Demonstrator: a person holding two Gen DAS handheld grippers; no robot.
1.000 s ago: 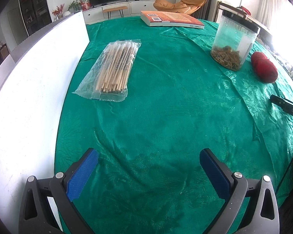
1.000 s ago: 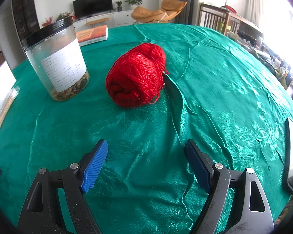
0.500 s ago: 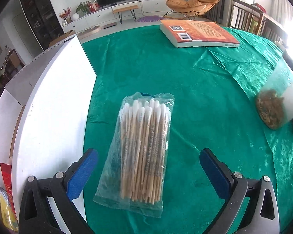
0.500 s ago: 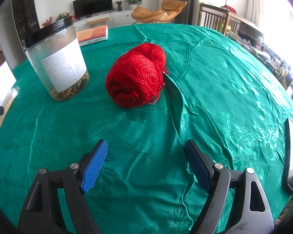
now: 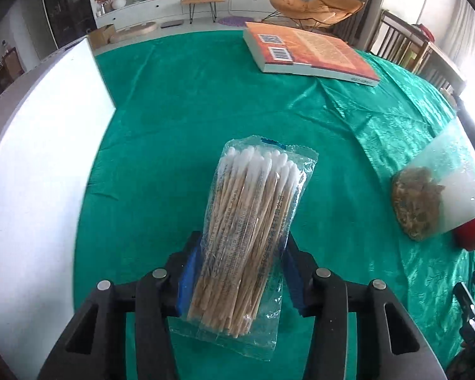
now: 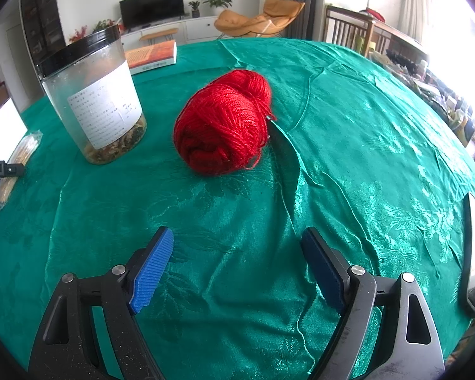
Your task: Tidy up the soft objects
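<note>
A glossy, clear plastic film is seen around the pack of cotton swabs (image 5: pixel 250 231), whose sticks look wooden and whose tips look soft and white. A shiny, patterned green tablecloth (image 6: pixel 348 158), creased in places, is spread underneath. The red yarn ball (image 6: pixel 223 126) looks fuzzy and matt. Frosted plastic with a paper label forms the jar (image 6: pixel 95 101). Ribbed blue pads (image 6: pixel 152 269) are fitted on matt black plastic fingers.

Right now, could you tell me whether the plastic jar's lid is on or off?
On: the black lid caps the jar, which stands upright.
</note>
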